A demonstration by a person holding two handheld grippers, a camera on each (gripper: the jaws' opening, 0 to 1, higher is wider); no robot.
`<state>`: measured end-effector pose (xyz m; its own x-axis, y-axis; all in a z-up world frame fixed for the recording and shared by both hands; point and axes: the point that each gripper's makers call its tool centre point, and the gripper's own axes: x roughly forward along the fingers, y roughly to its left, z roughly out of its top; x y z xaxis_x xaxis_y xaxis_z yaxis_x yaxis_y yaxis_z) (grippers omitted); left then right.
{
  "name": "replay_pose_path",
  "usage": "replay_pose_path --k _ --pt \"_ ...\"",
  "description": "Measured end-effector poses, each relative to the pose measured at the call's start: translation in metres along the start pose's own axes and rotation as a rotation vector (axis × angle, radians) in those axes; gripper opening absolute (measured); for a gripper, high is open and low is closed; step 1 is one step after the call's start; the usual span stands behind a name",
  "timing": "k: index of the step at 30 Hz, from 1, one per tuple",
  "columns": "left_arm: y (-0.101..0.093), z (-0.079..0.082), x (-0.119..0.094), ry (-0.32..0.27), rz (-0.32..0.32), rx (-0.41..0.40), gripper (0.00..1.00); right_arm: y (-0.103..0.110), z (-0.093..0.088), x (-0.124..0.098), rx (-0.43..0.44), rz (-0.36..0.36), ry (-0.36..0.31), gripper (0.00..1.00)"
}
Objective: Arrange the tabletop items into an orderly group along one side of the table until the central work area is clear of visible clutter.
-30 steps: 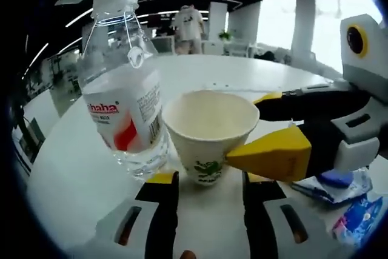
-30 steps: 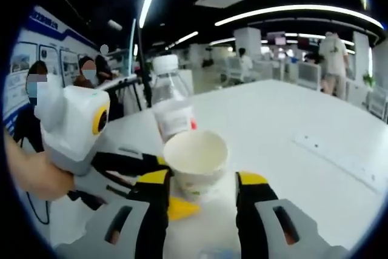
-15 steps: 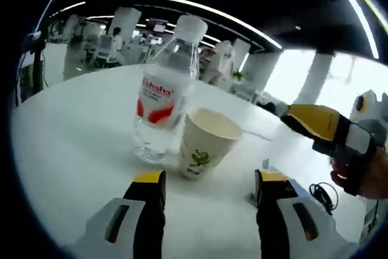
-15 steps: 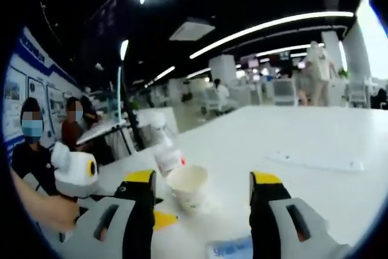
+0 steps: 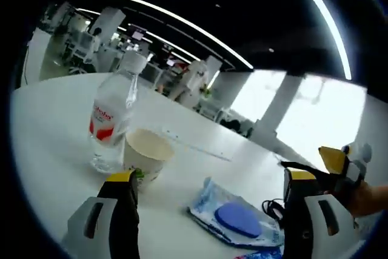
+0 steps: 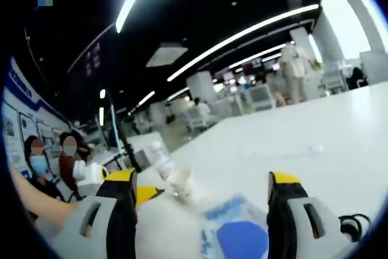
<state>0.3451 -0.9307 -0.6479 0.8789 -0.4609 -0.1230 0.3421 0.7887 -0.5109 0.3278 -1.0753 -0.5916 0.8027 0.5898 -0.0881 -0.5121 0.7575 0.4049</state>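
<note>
The left gripper (image 5: 209, 195) is wide open and holds nothing. The right gripper (image 6: 203, 195) is wide open too, with nothing in it. On the round white table (image 5: 54, 125), a clear plastic water bottle (image 5: 112, 122) stands upright, touching a white paper cup (image 5: 145, 153). A blue and white plastic packet (image 5: 236, 216) lies nearer, to the right.

Open-plan office: desk rows (image 6: 260, 95), strip lights (image 6: 242, 34).

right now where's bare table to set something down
Bare white table lies beyond and left of the water bottle and behind the paper cup. It is crowded nearer: the blue-and-white packet and a black cable lie between the left hand-held gripper's jaws.
</note>
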Motion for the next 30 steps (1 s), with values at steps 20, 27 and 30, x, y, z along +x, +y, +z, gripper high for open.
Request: replay_pose_path --k 20,27,30 --pt "0.037 0.029 -0.1 0.154 0.145 0.324 1.0 -0.061 0.002 -0.112 -0.021 -0.21 0.069 1.0" --pt "0.065 0.034 -0.126 0.223 0.2 0.369 1.0 -0.081 -0.016 -0.151 0.044 -0.297 0.109 1.0" --pt "0.072 0.031 -0.129 0.248 0.217 0.35 1.0 -0.086 -0.028 -0.156 0.057 -0.303 0.146 0.99"
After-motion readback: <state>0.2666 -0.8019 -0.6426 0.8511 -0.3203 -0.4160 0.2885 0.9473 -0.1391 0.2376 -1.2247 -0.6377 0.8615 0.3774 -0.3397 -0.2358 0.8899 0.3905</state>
